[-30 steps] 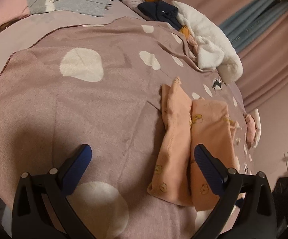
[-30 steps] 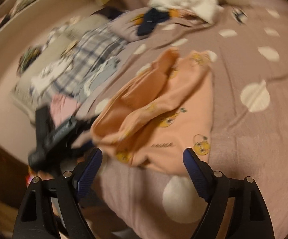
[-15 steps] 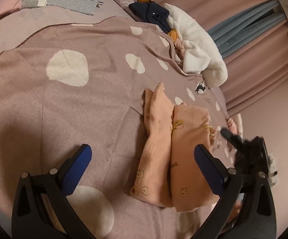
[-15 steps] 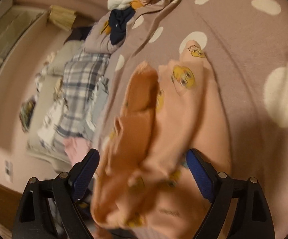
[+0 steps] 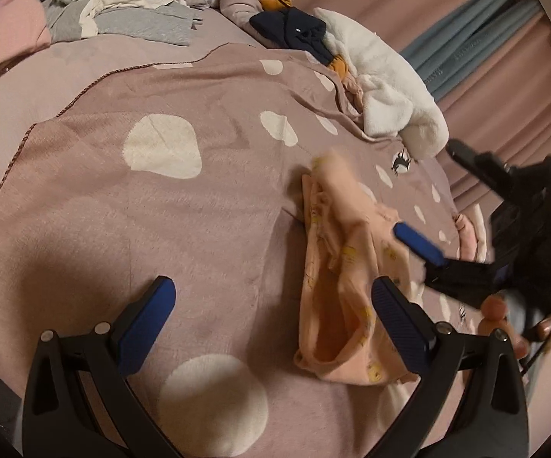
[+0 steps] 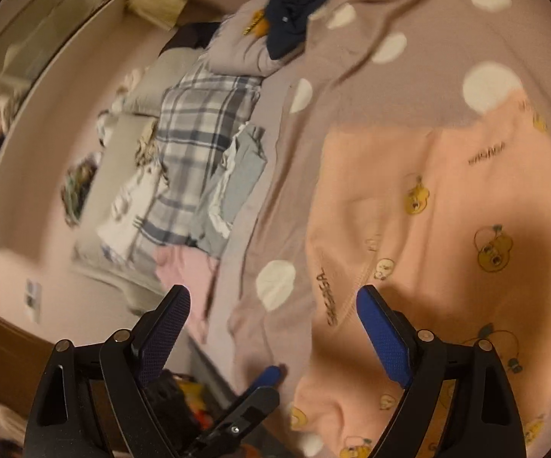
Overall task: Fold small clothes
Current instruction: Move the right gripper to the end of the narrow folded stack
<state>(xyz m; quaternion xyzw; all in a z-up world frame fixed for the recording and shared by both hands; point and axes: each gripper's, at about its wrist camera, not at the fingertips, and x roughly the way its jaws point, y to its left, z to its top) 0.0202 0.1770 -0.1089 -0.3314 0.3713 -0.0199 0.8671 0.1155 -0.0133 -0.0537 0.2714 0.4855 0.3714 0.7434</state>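
- On the mauve bedspread with white blotches, toward its right side, lies the small peach-pink garment printed with yellow cartoon chicks, rumpled, its near opening gaping.
- Left gripper, black with blue pads, hangs released above the spread, its right finger over the garment's edge.
- Right gripper hangs wide apart as well, holding nothing; the same garment spreads flat under its right finger.
- Beyond sit a white fluffy fleece, a navy cloth and a grey plaid pillow.
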